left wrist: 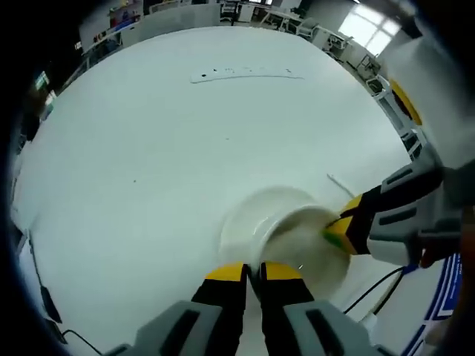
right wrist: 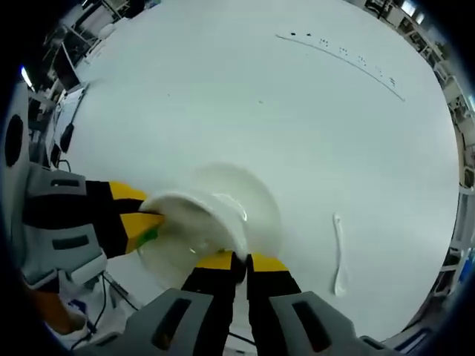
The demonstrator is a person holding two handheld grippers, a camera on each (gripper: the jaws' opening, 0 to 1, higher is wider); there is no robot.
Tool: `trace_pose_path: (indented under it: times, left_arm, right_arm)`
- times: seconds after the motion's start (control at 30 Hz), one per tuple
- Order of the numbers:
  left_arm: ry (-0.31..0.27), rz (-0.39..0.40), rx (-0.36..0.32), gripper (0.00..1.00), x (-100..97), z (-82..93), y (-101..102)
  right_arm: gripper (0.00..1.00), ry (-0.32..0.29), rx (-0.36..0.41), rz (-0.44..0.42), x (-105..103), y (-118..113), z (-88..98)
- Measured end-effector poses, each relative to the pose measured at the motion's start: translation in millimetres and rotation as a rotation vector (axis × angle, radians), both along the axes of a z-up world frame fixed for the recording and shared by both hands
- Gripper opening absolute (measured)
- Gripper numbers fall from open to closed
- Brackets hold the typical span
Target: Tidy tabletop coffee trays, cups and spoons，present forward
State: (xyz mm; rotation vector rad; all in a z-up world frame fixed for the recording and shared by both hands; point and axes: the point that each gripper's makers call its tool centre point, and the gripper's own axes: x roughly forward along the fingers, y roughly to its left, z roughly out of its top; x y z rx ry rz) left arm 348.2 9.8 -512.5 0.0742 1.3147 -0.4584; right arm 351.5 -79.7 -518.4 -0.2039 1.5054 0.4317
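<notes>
A white cup (left wrist: pixel 306 239) rests, somewhat tilted, on a white saucer (left wrist: pixel 249 215) on the white table. In the left gripper view my left gripper (left wrist: pixel 253 272) has its jaws closed together on the cup's near rim. The right gripper (left wrist: pixel 343 228) comes in from the right and pinches the cup's far side. In the right gripper view the cup (right wrist: pixel 199 216) and saucer (right wrist: pixel 256 194) sit just ahead of my right gripper (right wrist: pixel 241 261), which is shut on the cup's edge. The left gripper (right wrist: pixel 147 222) holds the cup from the left. A white spoon (right wrist: pixel 339 252) lies on the table, to the right.
The wide white table (left wrist: pixel 163 148) stretches ahead, with a thin marked strip (left wrist: pixel 245 73) near its far side. The spoon (left wrist: pixel 340 184) lies just beyond the cup. Cables (left wrist: pixel 375 285) trail at the near edge. Desks and equipment stand past the table.
</notes>
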Motion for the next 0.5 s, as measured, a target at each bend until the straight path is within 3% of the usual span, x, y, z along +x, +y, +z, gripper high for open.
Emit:
trace_pose_path:
  times: [0.23,0.5]
  left_arm:
    - [-0.006,-0.003,-0.003,0.09,4.0,-2.5,-5]
    - [-0.01,-0.003,0.003,0.09,9.7,-5.1,-6]
  right_arm:
    - [0.06,-0.002,0.025,-0.009,1,-6,-5.1]
    - [0.06,-0.005,0.046,-0.012,23,-5,-10.2]
